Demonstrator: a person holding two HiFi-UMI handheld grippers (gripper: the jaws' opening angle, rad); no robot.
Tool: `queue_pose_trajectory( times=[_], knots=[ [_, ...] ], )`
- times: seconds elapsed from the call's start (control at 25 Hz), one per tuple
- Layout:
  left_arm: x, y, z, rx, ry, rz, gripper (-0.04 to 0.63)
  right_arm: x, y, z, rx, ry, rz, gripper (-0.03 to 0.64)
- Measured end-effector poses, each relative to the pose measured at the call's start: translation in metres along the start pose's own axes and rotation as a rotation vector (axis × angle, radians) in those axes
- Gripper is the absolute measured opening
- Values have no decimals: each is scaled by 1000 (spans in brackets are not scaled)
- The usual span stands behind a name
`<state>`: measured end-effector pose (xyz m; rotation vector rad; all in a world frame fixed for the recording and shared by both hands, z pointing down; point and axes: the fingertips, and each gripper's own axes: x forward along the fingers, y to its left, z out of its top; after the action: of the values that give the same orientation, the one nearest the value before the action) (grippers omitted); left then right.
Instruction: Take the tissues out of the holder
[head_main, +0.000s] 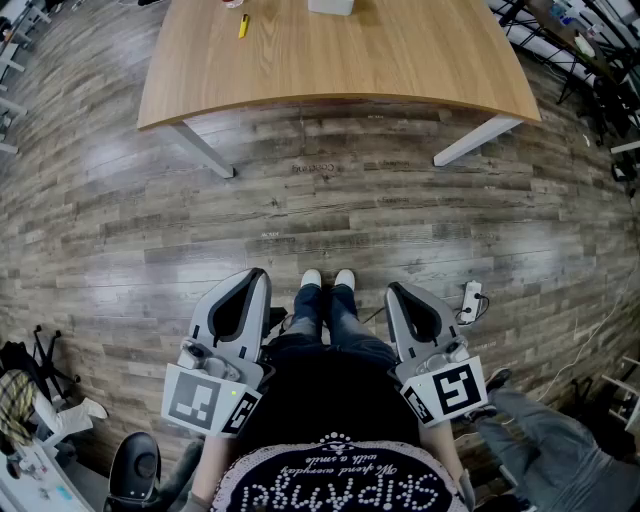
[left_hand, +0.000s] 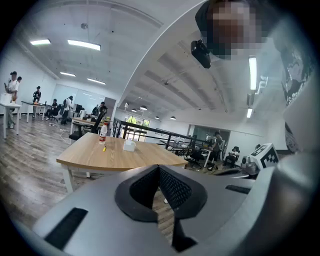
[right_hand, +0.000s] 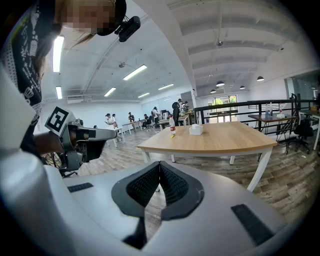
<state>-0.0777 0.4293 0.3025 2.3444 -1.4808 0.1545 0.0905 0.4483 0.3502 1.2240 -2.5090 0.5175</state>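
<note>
Left gripper (head_main: 255, 277) and right gripper (head_main: 396, 291), both clenched on nothing, hang well back from the table (head_main: 400, 70), and the tissue holder (head_main: 330, 6) sits on its far side, straight ahead of the jaws, neither gripper obviously closer tbh.

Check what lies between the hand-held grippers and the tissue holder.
Head view: past the left hand-held gripper and right hand-held gripper, only wood floor, then bare table up to the tissue holder.
</note>
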Motion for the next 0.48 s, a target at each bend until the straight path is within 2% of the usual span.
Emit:
queue_pose_trajectory(
  times=[0.48],
  knots=[
    [19, -15, 0, -10, 4, -2, 5, -4, -22, 0, -1, -15, -6, 12]
  ],
)
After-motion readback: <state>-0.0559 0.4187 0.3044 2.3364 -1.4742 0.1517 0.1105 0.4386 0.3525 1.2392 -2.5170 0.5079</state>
